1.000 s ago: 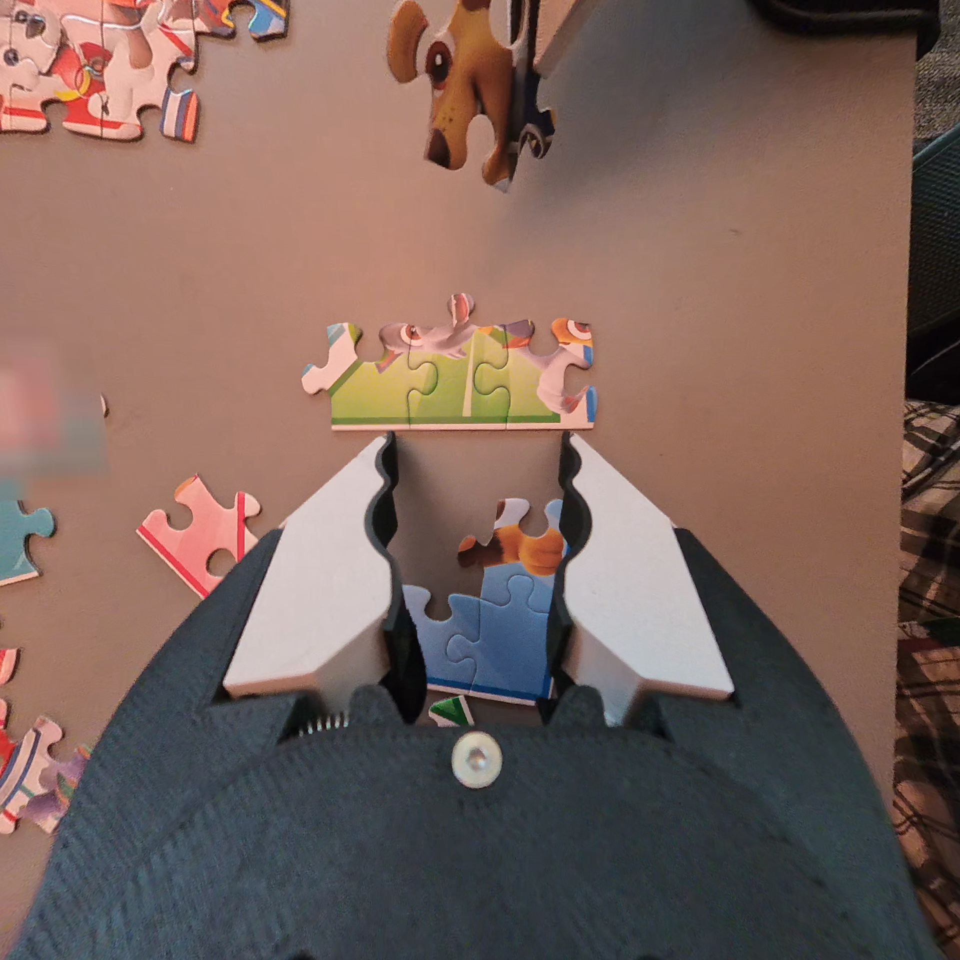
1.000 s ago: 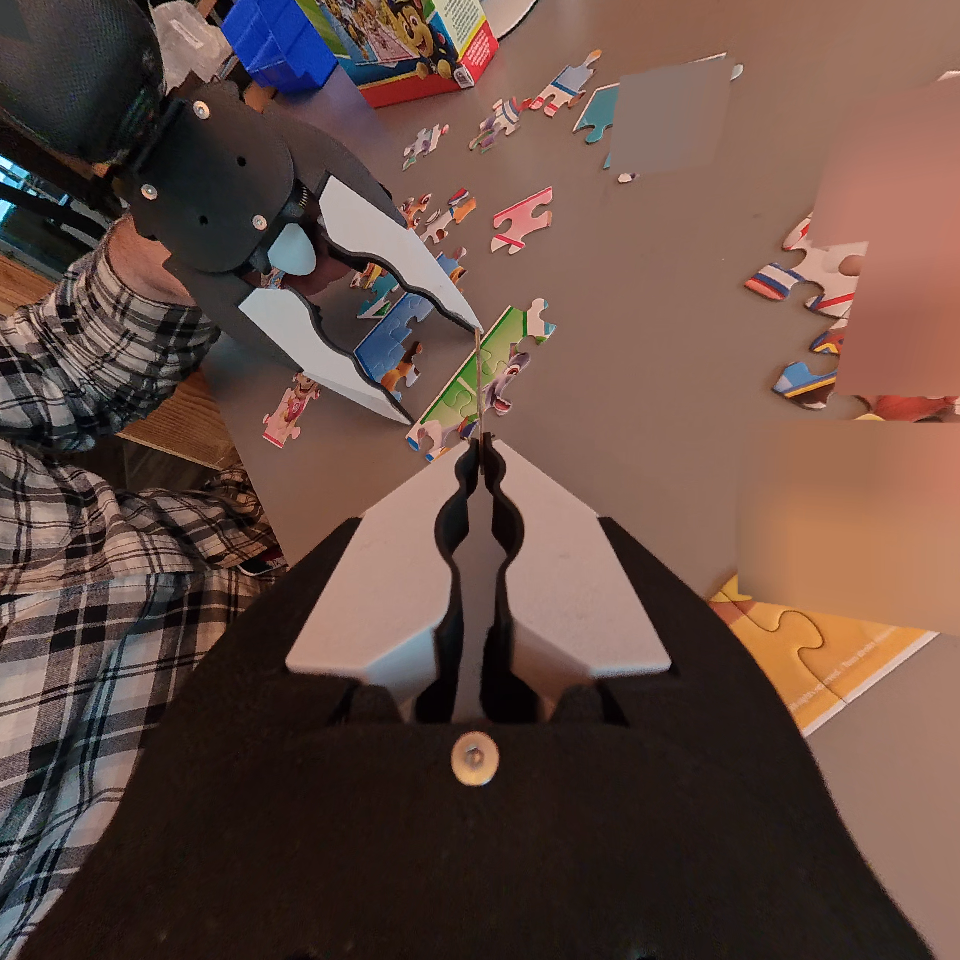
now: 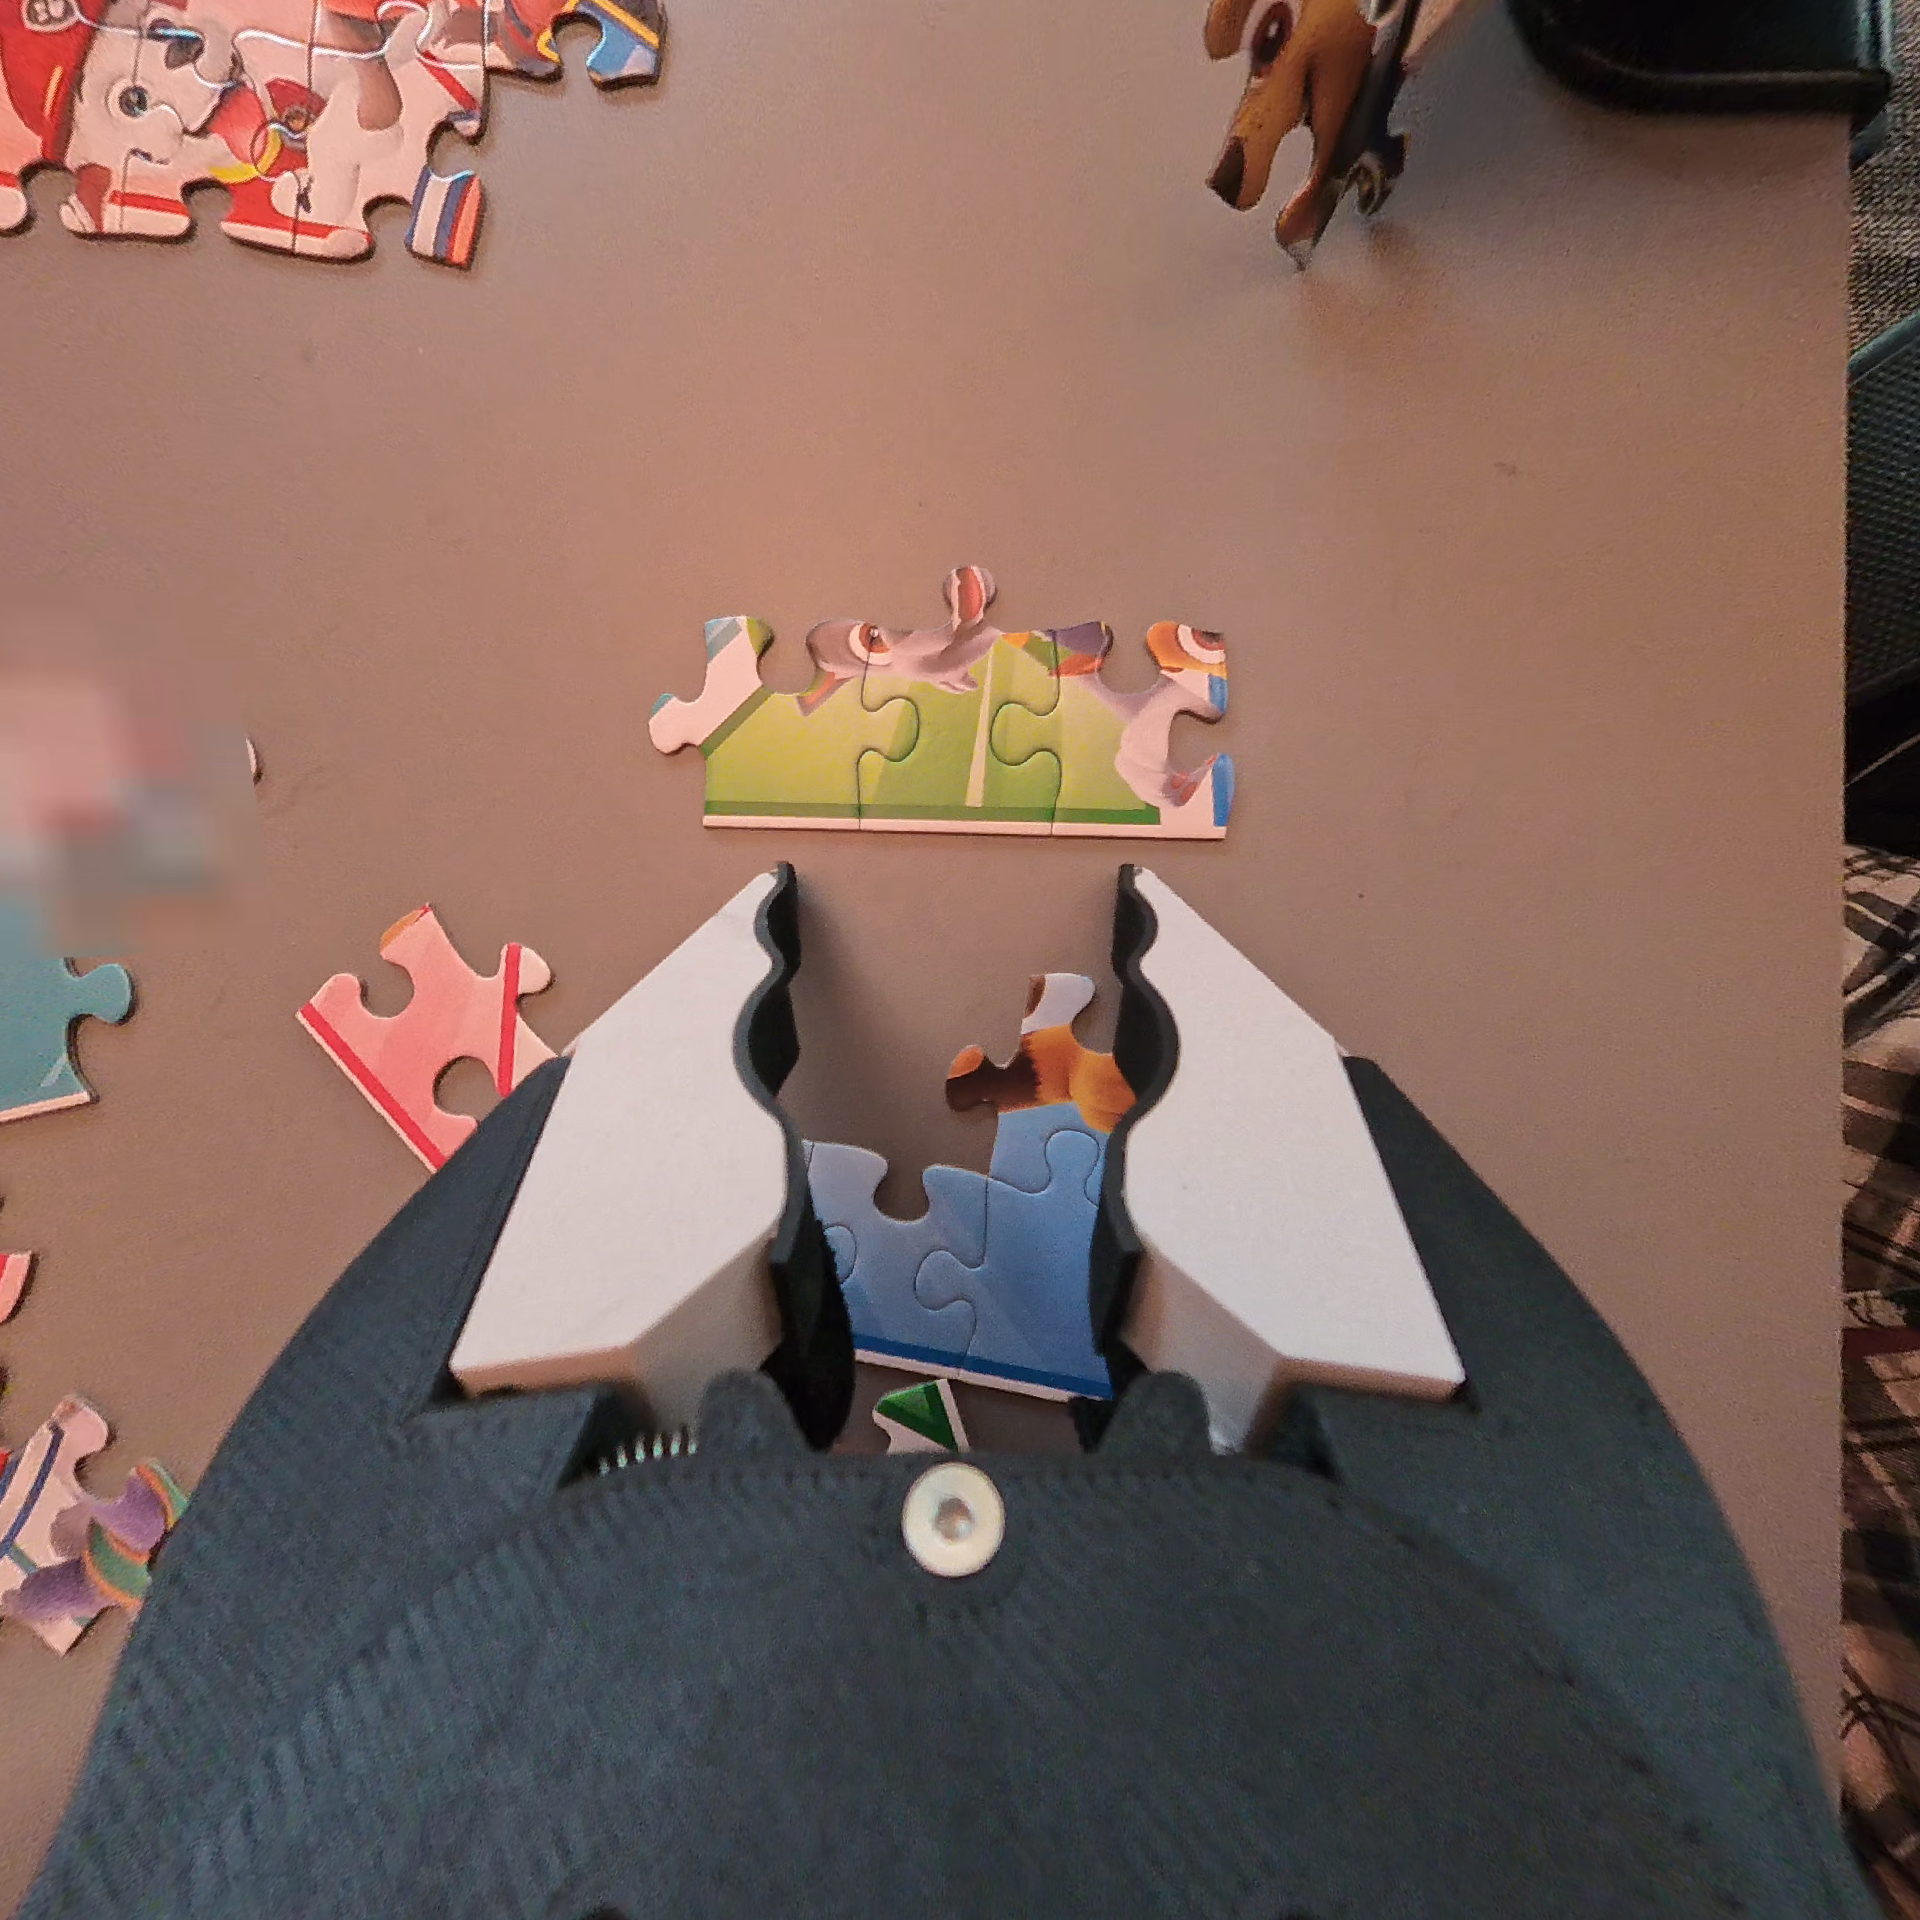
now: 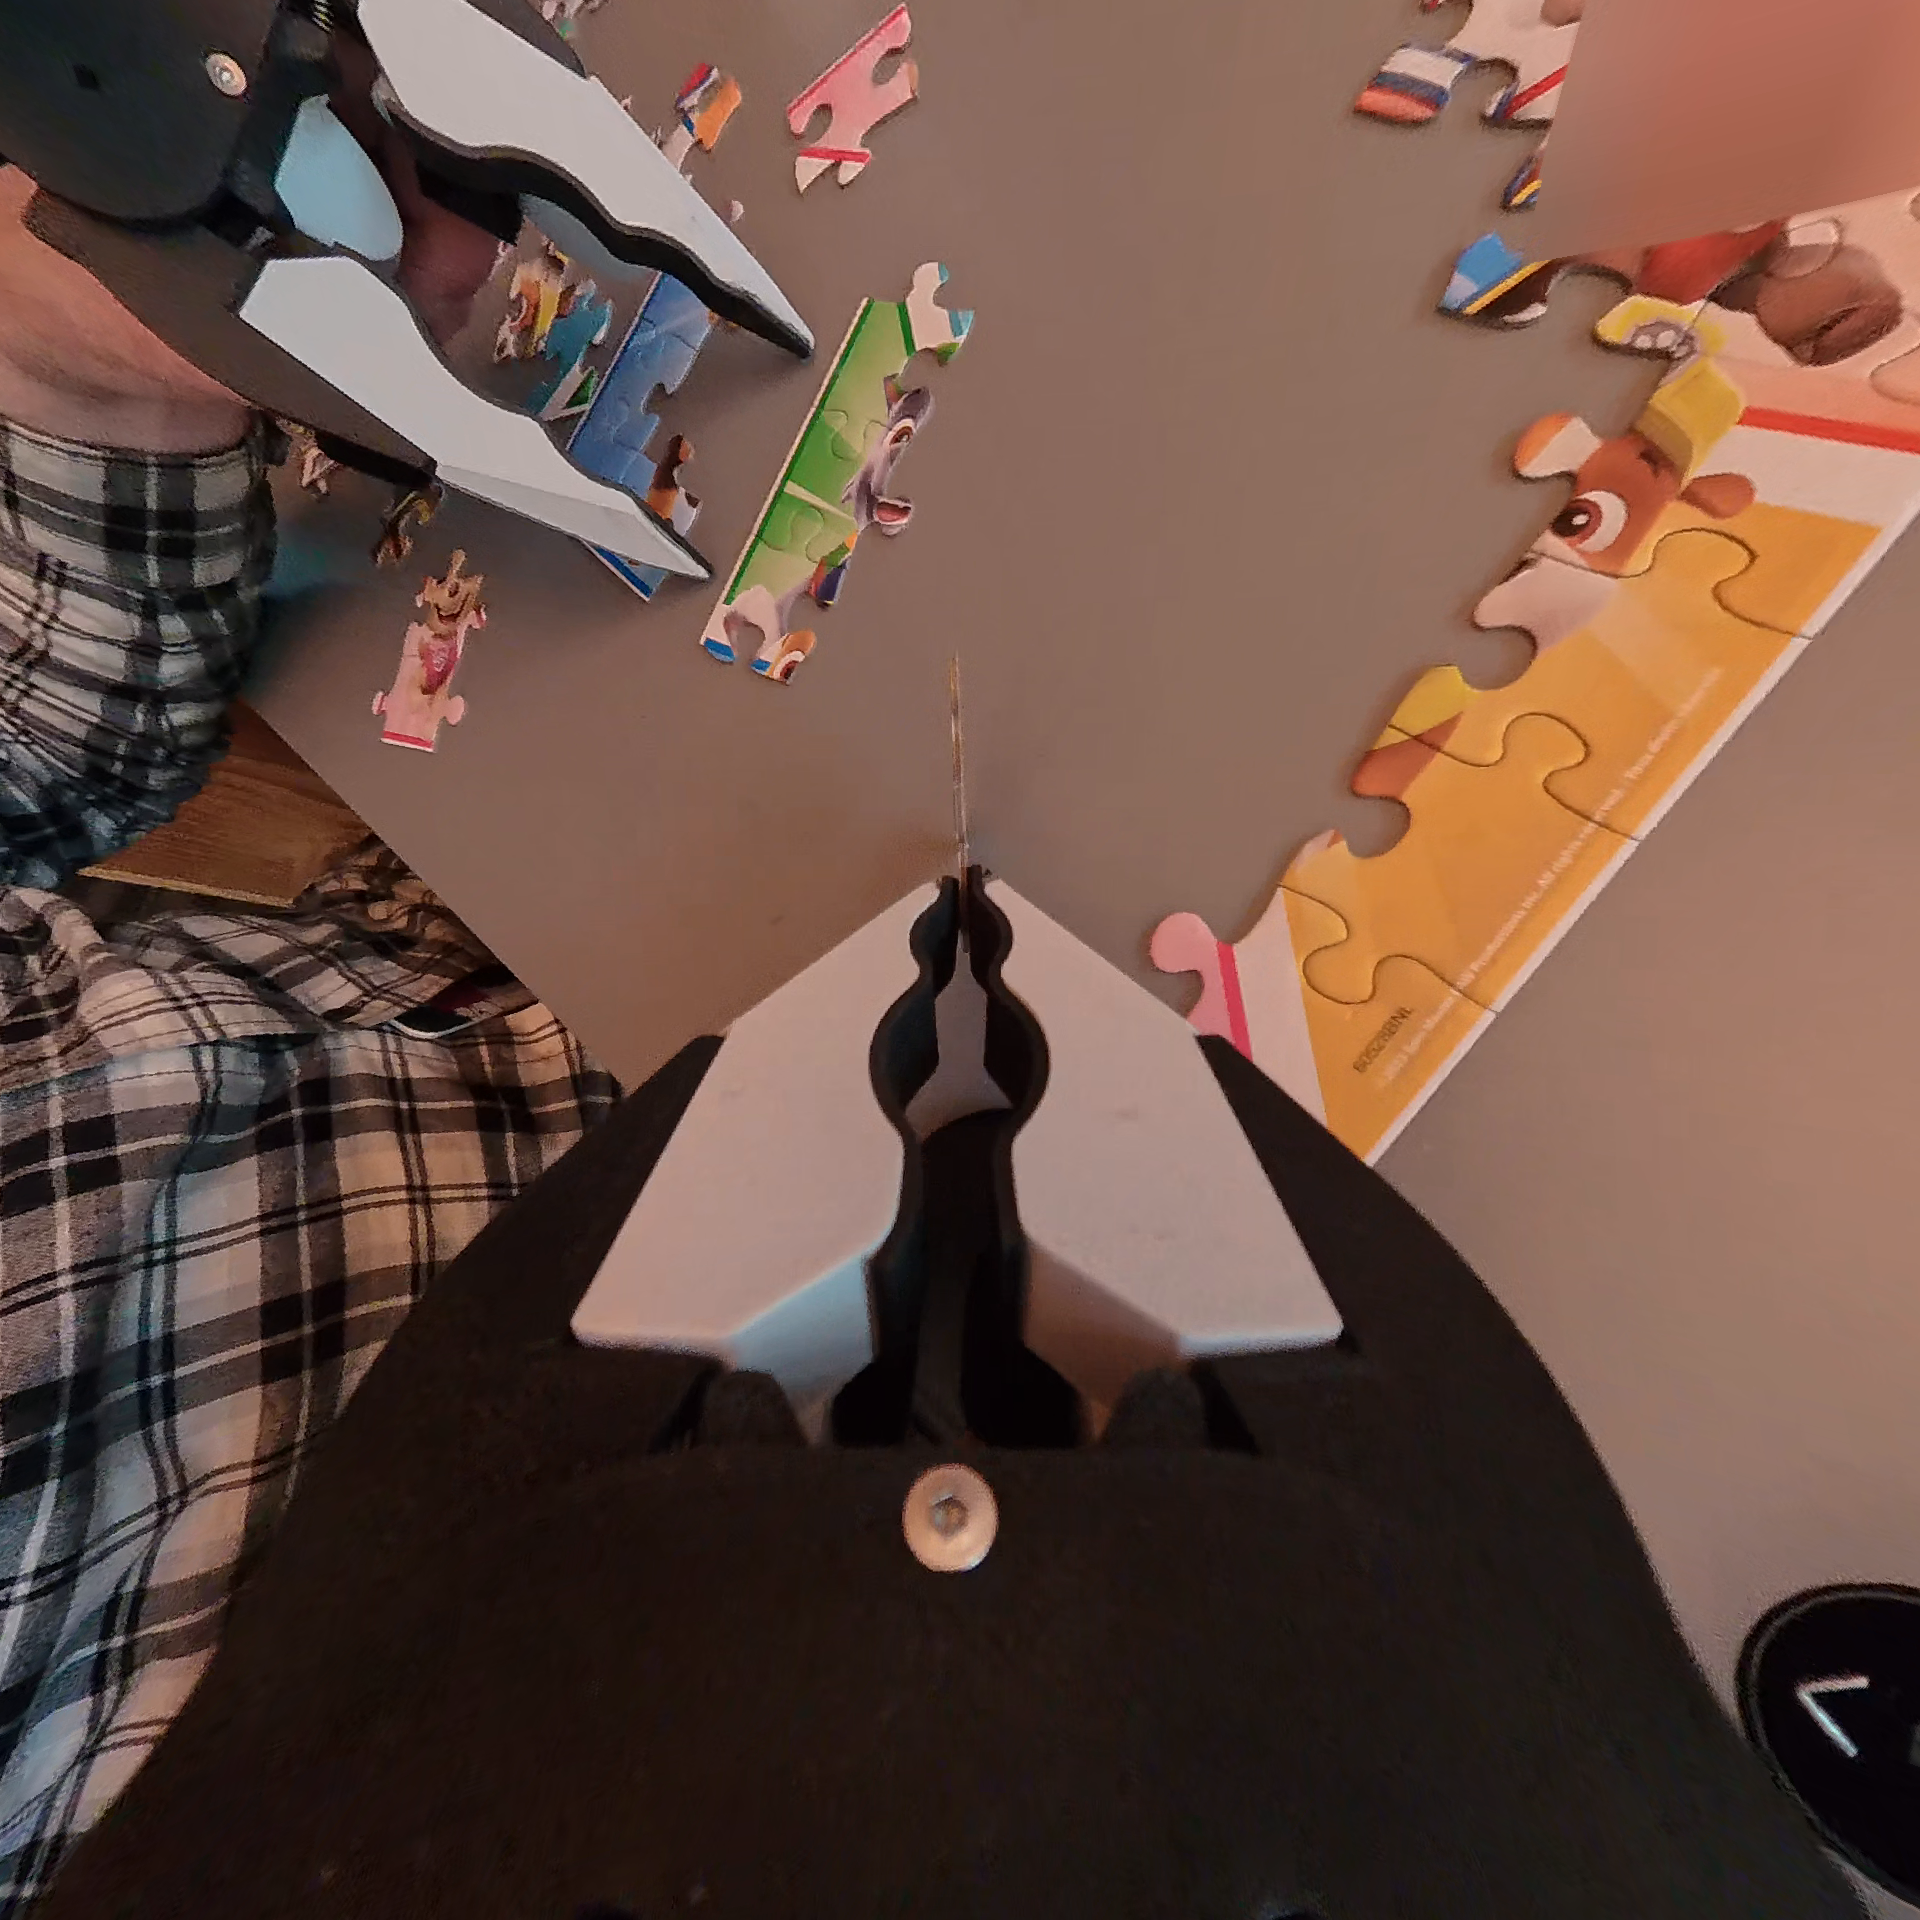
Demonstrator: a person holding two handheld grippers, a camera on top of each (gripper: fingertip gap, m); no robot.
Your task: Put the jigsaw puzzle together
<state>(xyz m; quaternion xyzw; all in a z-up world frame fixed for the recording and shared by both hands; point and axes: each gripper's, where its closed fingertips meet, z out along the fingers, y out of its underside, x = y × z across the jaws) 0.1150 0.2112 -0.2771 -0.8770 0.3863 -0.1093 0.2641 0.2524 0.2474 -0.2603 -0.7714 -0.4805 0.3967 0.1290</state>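
Left gripper (image 3: pixel 954 883) wide over blue joined pieces (image 3: pixel 966 1257); right gripper (image 4: pixel 961 883) pinching brown dog piece (image 3: pixel 1304 114) edge-on above table (image 3: pixel 1455 623).

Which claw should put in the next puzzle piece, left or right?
Right, probably. The right gripper is already shut on a puzzle piece, held on edge above the table. The left gripper is open and empty, hovering over the blue section.

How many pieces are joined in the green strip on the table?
3, side by side in one row just ahead of the open left gripper: left piece, middle piece, right piece. None of the strip is hidden.
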